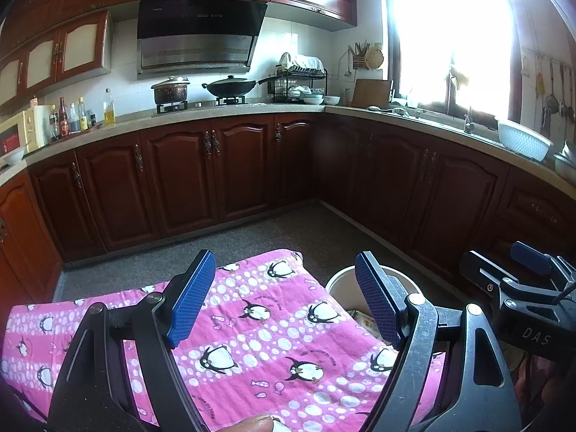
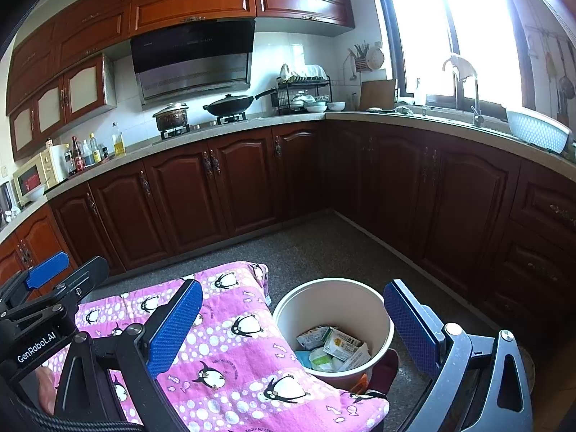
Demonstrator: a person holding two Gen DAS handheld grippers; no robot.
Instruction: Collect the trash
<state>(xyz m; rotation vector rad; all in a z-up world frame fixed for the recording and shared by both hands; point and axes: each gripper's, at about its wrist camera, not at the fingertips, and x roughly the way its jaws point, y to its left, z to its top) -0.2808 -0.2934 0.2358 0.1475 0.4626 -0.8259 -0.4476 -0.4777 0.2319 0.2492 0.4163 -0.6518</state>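
Our left gripper (image 1: 284,302) and right gripper (image 2: 291,327) hang open and empty. Trash (image 2: 333,349) fills the bin (image 2: 288,309), lower centre beside the cloth (image 2: 230,352). Collecting looks finished; next we'd check for strays.

Kitchen ahead of my hand-held gripper

Beneath it lies a pink penguin cloth (image 1: 259,331). Far ahead, a lidded pot (image 1: 171,90) and a black wok (image 1: 230,86) sit on the stove under the range hood (image 1: 196,36). A dish rack (image 1: 300,82) stands right of them, bottles (image 1: 77,117) and a microwave (image 1: 21,133) far left, a white basin (image 1: 522,140) far right.
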